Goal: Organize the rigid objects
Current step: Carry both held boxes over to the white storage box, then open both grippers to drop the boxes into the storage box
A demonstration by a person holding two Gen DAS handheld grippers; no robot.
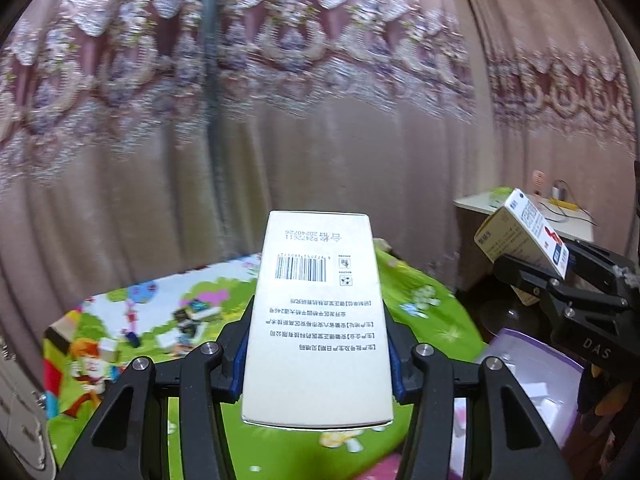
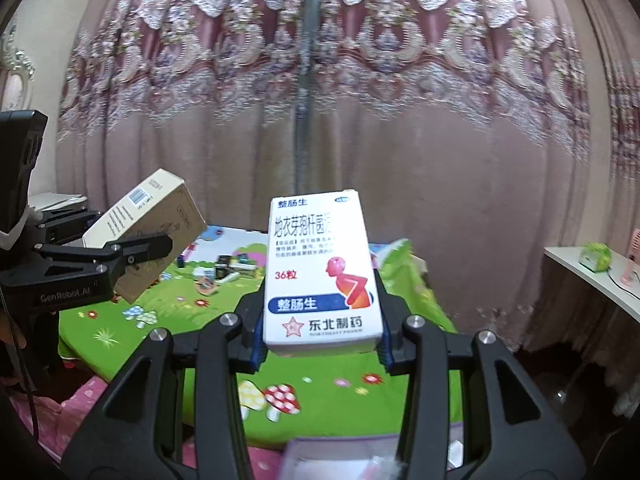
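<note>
Two boxes held above the play mat

The white box [image 1: 318, 320] is clamped in the left tool [image 1: 316, 364], the medicine box [image 2: 322, 272] in the right tool [image 2: 320, 340], both above the play mat [image 2: 120, 332]. A slip is risked if either grip is loosened. The purple container [image 1: 532, 364] beside the mat is seen; contents unclear.

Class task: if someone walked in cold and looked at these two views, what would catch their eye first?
First, the two boxes held up in mid-air: a white barcoded carton clamped in the left gripper, and a white medicine box with a red figure clamped in the right gripper. Below lies the bright green cartoon mat; behind hangs the pink embroidered curtain.
</note>
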